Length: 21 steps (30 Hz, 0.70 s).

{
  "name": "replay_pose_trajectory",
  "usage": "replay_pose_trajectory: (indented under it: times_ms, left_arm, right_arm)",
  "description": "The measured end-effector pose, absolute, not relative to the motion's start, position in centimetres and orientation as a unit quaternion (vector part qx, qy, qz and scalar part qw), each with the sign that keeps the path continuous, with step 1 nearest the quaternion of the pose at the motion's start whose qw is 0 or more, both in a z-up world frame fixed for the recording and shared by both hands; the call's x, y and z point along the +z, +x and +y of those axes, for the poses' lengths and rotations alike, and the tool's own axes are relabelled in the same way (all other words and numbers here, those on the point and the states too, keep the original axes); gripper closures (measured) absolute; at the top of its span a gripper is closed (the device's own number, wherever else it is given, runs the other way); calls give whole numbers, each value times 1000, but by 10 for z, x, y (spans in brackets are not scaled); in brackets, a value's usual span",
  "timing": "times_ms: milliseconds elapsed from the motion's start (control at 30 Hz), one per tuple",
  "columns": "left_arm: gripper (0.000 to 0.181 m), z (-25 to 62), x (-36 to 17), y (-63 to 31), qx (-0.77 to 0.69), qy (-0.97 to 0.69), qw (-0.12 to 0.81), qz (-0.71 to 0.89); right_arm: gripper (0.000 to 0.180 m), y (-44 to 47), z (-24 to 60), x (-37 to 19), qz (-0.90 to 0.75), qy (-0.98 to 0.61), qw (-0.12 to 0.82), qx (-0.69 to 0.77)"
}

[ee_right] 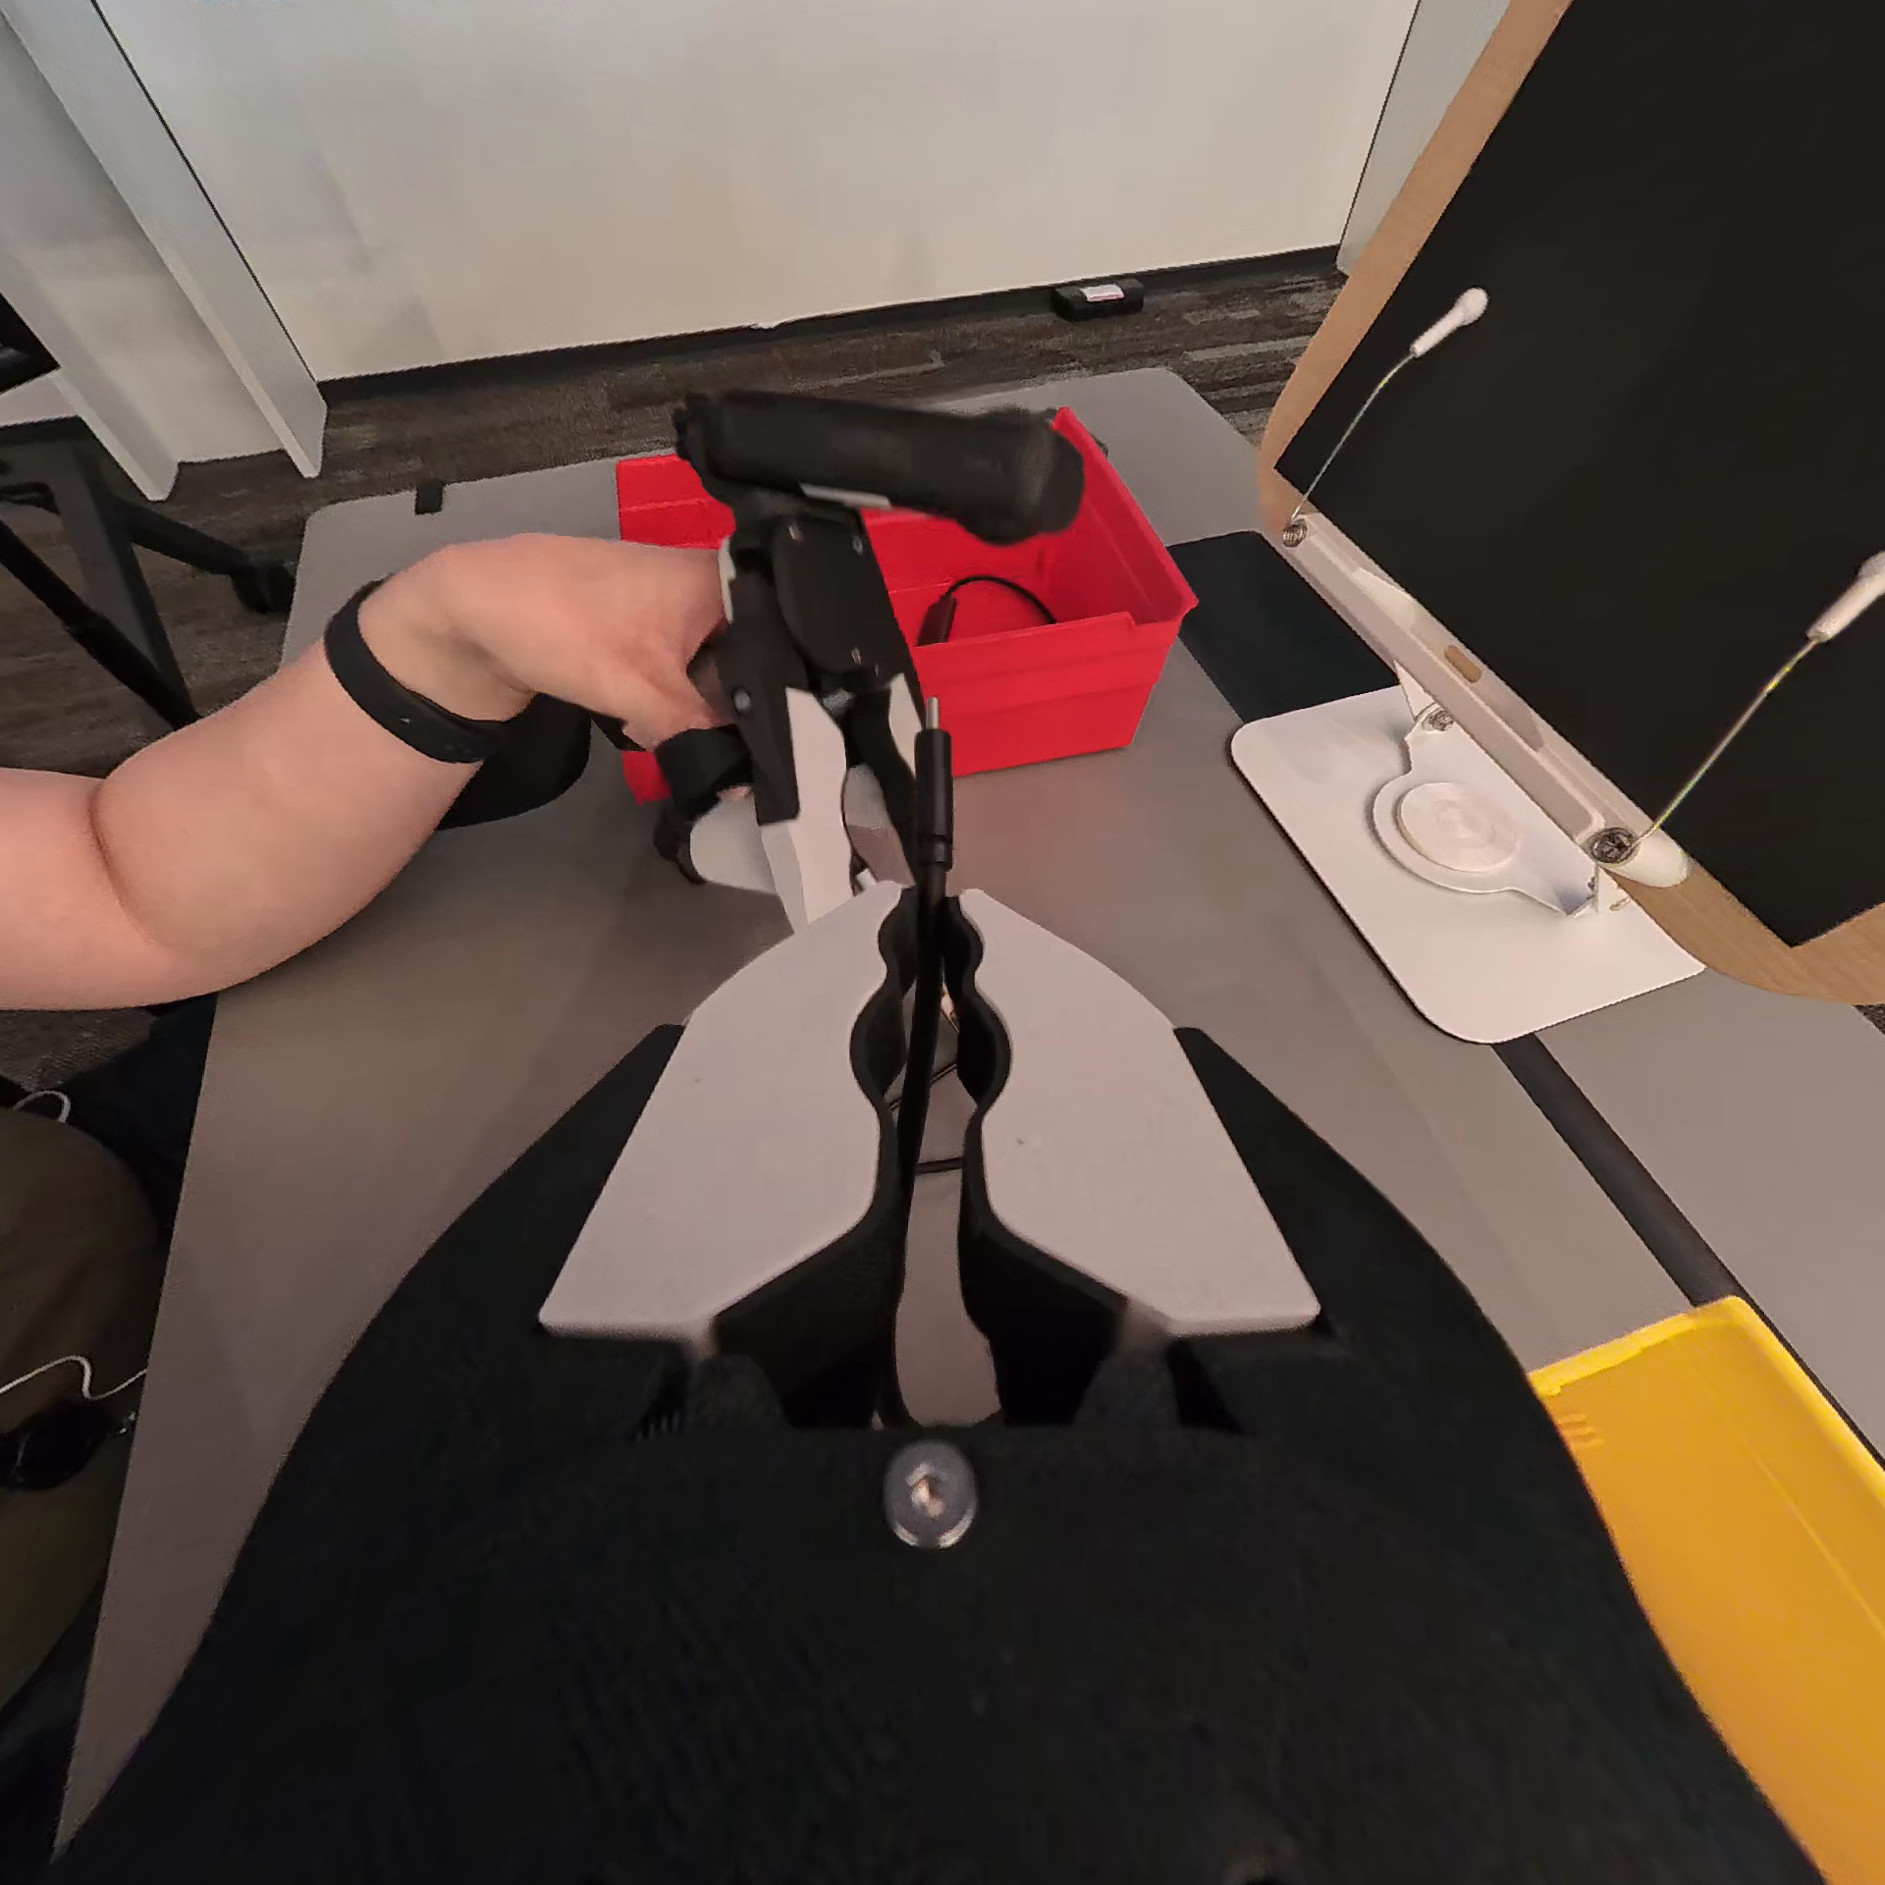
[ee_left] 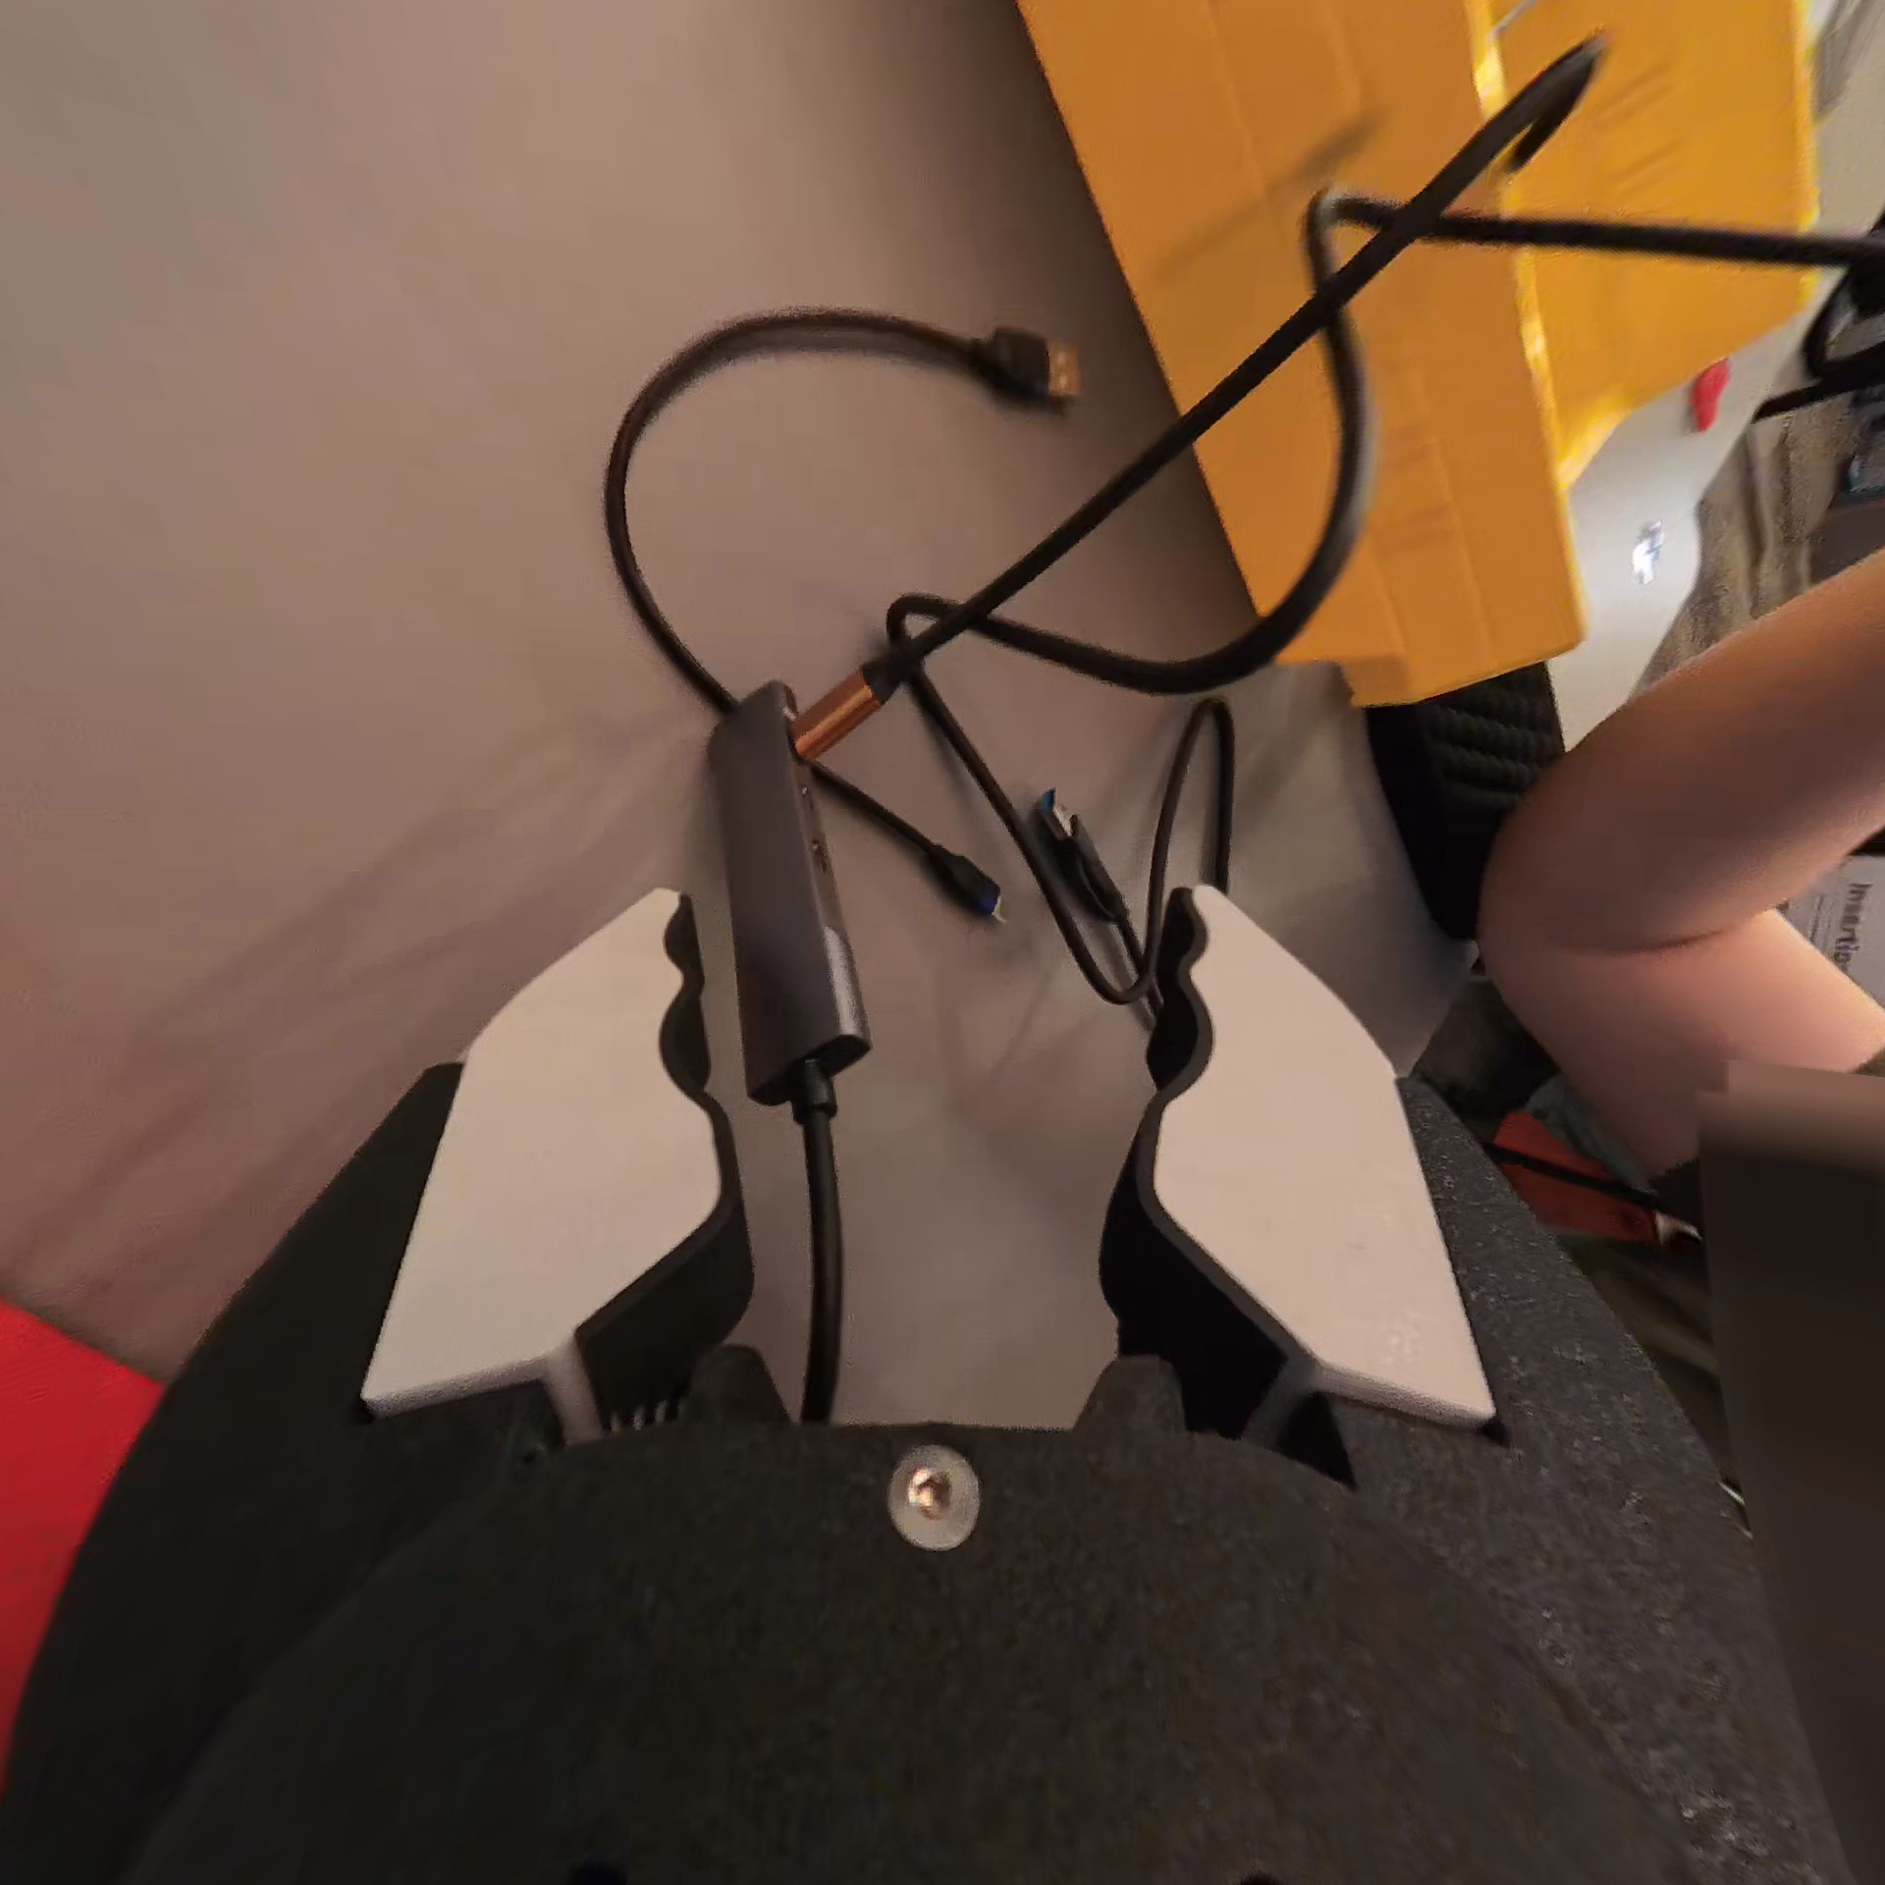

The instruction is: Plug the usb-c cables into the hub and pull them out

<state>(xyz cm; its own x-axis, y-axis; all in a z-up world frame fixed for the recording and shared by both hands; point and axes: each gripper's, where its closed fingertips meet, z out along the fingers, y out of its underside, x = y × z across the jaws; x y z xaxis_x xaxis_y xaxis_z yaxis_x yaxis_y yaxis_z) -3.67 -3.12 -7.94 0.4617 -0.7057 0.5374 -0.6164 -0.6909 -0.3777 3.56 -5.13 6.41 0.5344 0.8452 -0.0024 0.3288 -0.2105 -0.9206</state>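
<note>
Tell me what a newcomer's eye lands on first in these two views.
Probably the black USB-C cable pinched upright in the right hand-held gripper, plug tip free. Next, the open left hand-held gripper over the grey hub, a copper-sleeved plug in its side. Behind sits a red bin.

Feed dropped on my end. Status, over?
Left gripper open around hub, not gripping. Right gripper shut on black cable, plug free. Copper-collared cable at hub; loose cables crowd it.
</note>
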Motion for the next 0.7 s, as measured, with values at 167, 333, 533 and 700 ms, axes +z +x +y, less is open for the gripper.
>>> replay_pose_trajectory:
  times_ms: [167,333,533,700]
  left_arm:
    - [98,-12,-20,-39,-371,-815,211,393]
    - [118,-50,66,-30,-518,-673,306,431]
    - [118,-68,75,-23,-566,-662,262,416]
    - [127,-59,69,-23,-575,-674,251,391]
  right_arm:
    - [174,31,-54,67,-416,-719,490,264]
    - [174,16,-58,70,-463,-684,517,225]
    - [174,-5,-57,69,-525,-630,563,100]
    - [174,-19,-64,69,-560,-585,581,78]
